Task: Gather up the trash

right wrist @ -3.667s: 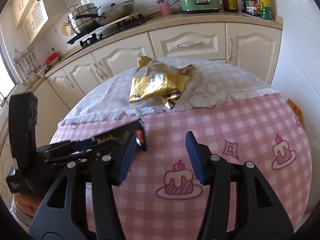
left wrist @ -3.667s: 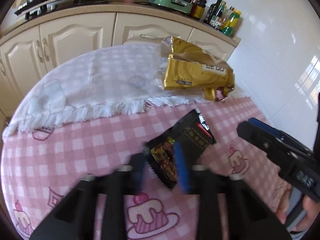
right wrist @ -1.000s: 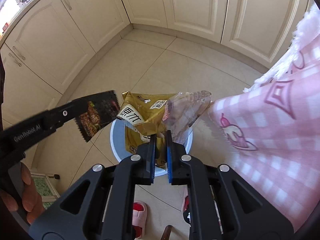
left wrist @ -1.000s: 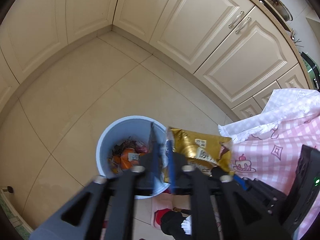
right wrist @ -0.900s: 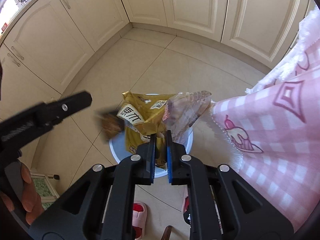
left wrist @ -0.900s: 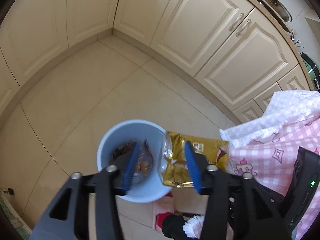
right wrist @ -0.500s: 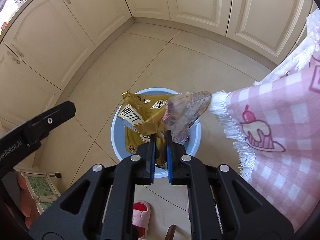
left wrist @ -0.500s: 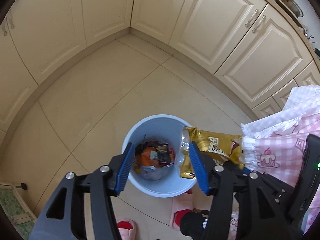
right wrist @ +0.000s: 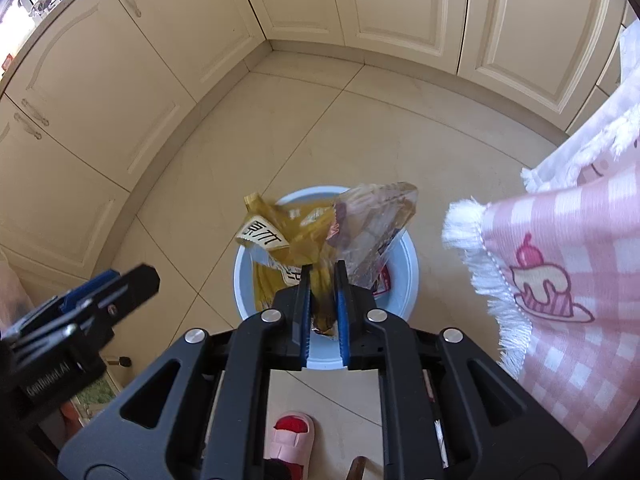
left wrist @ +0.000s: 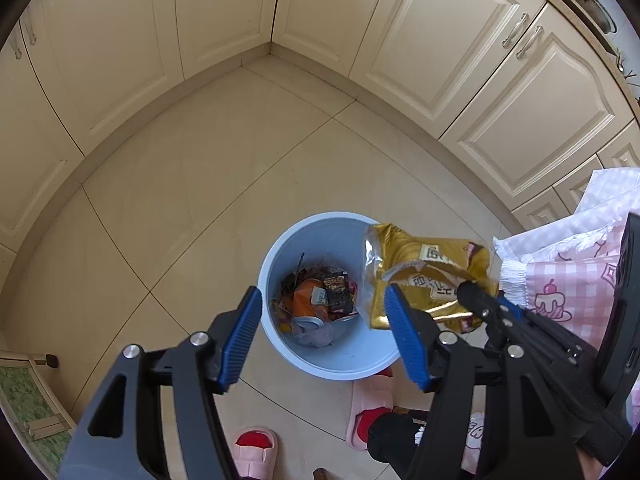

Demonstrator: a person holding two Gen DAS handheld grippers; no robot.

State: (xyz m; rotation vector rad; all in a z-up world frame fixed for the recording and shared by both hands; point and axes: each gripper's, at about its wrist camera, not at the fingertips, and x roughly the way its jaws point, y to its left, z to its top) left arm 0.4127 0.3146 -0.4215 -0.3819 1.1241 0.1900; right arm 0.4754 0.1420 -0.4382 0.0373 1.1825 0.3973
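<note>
A light blue trash bin (left wrist: 316,236) stands on the tiled floor, with several wrappers and a can inside, among them the dark snack wrapper (left wrist: 338,294). My left gripper (left wrist: 322,336) is open and empty above the bin. My right gripper (right wrist: 322,280) is shut on a crumpled gold snack bag (right wrist: 280,240) and holds it over the bin (right wrist: 406,276). In the left wrist view the gold bag (left wrist: 424,268) hangs over the bin's right rim, with the right gripper (left wrist: 476,296) pinching it.
Cream cabinets (left wrist: 440,40) line the floor's far sides. The pink checked tablecloth (right wrist: 568,264) with a white fringe hangs at the right. Pink and red slippers (left wrist: 256,448) lie on the floor near the bin. The left gripper (right wrist: 116,284) shows at the left of the right wrist view.
My left gripper opened and dropped the dark wrapper into the bin, then drew back higher. My right gripper still holds the gold bag over the bin.
</note>
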